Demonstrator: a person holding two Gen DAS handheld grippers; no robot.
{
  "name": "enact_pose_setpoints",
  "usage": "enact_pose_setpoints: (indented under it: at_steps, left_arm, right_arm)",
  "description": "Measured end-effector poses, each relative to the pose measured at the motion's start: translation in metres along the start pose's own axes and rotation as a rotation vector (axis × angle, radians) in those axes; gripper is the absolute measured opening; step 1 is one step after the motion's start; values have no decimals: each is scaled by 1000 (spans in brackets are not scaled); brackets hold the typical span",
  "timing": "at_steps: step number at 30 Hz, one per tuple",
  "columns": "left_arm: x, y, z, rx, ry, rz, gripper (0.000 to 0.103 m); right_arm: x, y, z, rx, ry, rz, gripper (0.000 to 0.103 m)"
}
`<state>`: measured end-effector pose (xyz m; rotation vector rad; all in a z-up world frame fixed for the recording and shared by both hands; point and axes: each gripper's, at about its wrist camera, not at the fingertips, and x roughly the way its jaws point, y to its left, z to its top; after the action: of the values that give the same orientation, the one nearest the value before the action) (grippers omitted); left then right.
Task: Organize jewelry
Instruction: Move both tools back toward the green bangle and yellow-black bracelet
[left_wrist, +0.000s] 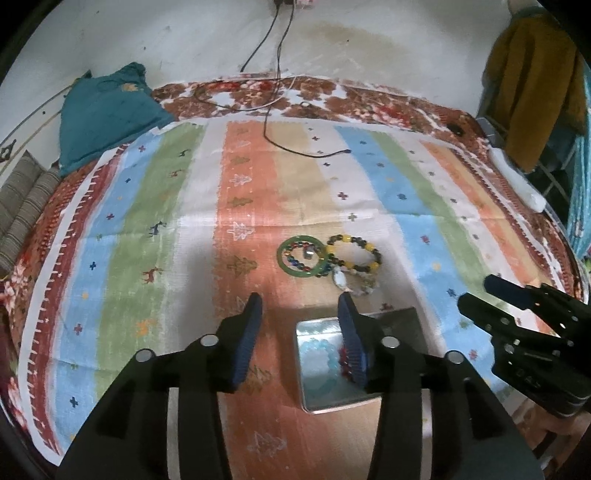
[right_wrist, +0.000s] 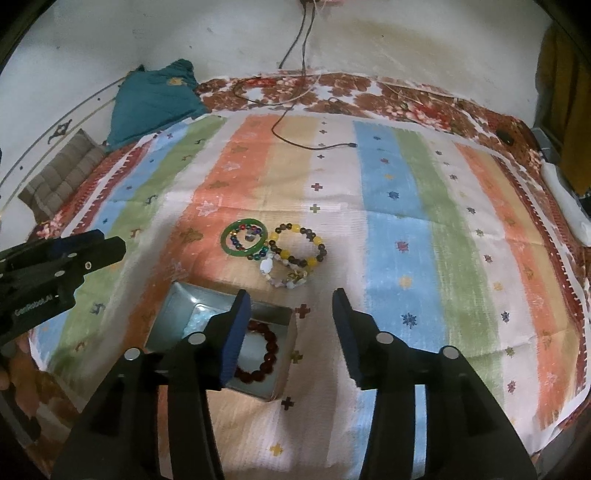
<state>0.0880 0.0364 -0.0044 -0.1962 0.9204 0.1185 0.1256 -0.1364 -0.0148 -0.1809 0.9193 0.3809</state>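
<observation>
A small silver tin (left_wrist: 400, 320) lies open on the striped cloth. A pale blue bead bracelet (left_wrist: 317, 354) lies in it, beside a dark red one (right_wrist: 266, 365). Beyond the tin (right_wrist: 285, 354) lie a green bangle (right_wrist: 223, 240) with a multicoloured bead string inside it, a yellow-and-dark bead bracelet (right_wrist: 284, 254) and a pale one (right_wrist: 288, 280). My left gripper (left_wrist: 300, 299) hangs open over the tin's far left edge, nothing between its fingers. My right gripper (right_wrist: 290, 295) is open too, empty, above the tin's far right corner. Each gripper shows in the other's view: the right (left_wrist: 476, 291), the left (right_wrist: 110, 240).
The striped cloth (left_wrist: 147, 221) covers a floral bedspread (left_wrist: 332, 96). A black cable (left_wrist: 295, 147) trails from the wall onto the cloth. A teal cushion (left_wrist: 107, 110) lies at the far left, a mustard garment (left_wrist: 532, 92) hangs at the far right, a white object (left_wrist: 517, 181) lies by the right edge.
</observation>
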Motion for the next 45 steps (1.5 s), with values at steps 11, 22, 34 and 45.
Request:
enact_pose_setpoints:
  at_steps: [11,22,34,45]
  left_arm:
    - [25,3,18,17,52,59,56]
    - [46,1,39,39,67,89,65]
    - [82,10,52,31,132,112,70]
    - [113,18,56,16,191,109,71]
  right_arm:
    - [14,-4,21,6,-6,-17,58]
    - [28,-6,34,-1,21,-32,70]
    - [71,-15,47,-1,106,-61,76]
    - [104,-21,54,13,165,-66,77]
